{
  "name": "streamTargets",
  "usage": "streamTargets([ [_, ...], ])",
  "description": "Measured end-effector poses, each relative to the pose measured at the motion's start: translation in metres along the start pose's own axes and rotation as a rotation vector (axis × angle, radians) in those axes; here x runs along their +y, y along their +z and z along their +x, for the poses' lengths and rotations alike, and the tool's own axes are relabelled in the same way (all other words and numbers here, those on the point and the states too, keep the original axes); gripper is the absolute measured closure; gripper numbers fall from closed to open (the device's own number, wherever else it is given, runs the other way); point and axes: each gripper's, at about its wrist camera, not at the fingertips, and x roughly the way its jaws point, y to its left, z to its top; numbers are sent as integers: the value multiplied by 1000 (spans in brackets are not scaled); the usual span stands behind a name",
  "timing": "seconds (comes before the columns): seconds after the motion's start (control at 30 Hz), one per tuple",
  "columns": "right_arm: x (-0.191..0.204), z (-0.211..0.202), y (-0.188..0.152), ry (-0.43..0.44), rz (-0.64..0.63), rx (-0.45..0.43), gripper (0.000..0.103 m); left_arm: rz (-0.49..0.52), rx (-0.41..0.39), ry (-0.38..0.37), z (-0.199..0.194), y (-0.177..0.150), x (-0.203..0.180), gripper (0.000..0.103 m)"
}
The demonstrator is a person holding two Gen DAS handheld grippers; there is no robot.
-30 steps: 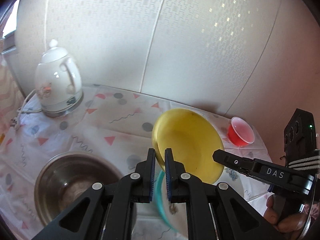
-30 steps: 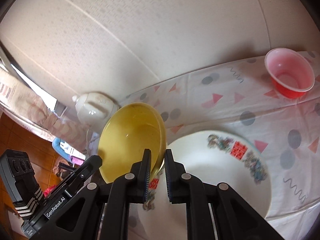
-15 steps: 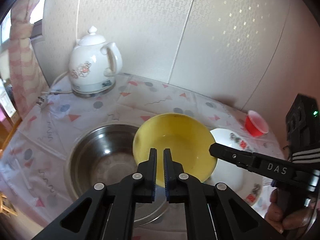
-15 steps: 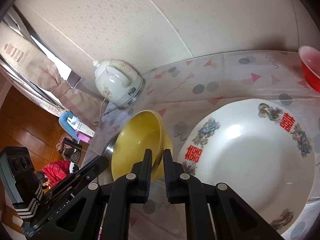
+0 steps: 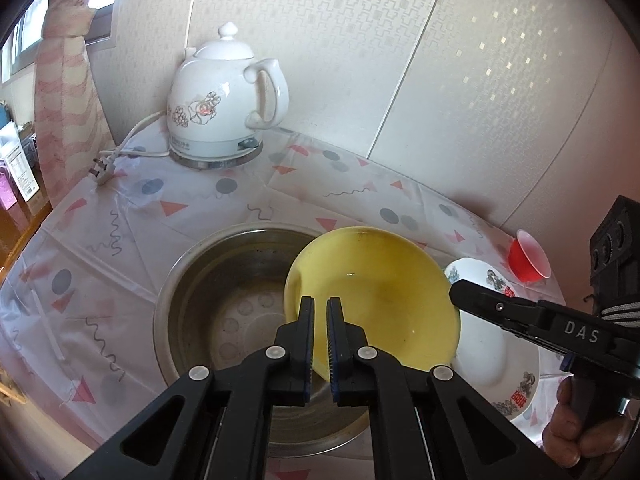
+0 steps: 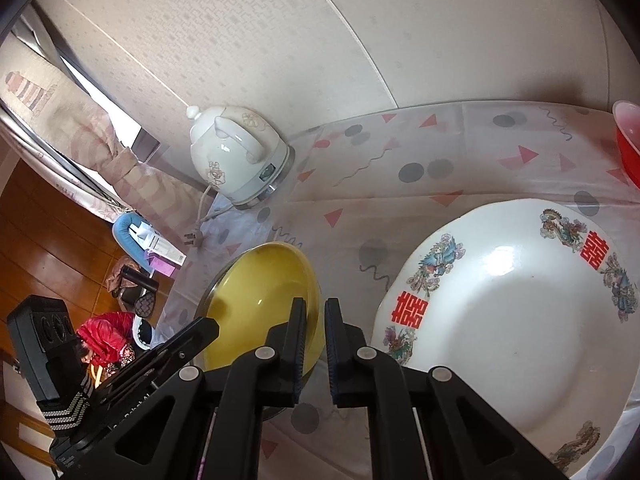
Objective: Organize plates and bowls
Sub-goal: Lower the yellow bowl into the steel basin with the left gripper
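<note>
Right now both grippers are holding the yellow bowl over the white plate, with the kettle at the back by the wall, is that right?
Not quite. The left gripper and right gripper hold the yellow bowl over the steel basin, not the white plate, which sits beside it. The left wrist view shows this. The kettle is at the back by the wall.

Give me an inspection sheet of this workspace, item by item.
Surface: table under a patterned plastic cloth.
Job's things: yellow bowl tilted over the steel basin; white plate beside it.
Clutter: red cup; white kettle.
Grippers: left gripper and right gripper both shut on the bowl's rim.
Cables: kettle cord, unplugged, on the cloth.
Surroundings: panelled wall, curtain, wooden floor.
</note>
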Motion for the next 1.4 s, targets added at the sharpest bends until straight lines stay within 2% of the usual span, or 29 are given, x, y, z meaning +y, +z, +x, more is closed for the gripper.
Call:
streamTargets([
  [0.27, 7, 12, -1, 12, -6, 28, 93, -8, 7, 16, 0, -3, 5, 97],
  [0.5, 11, 42, -13, 0, -21, 105, 93, -37, 40, 63, 7, -11, 23, 97],
  [0.67, 16, 44, -17, -3, -46, 110, 94, -56, 51, 81, 9, -14, 32, 97],
  [1.17, 25, 36, -22, -28, -95, 91, 92, -54, 72, 86, 15, -18, 27, 97],
  [1.27, 27, 35, -23, -25, -99, 88, 85, -47, 77, 88, 15, -19, 25, 97],
  [1.4, 31, 33, -25, -29, -117, 83, 85, -42, 100, 72, 19, -23, 22, 97],
])
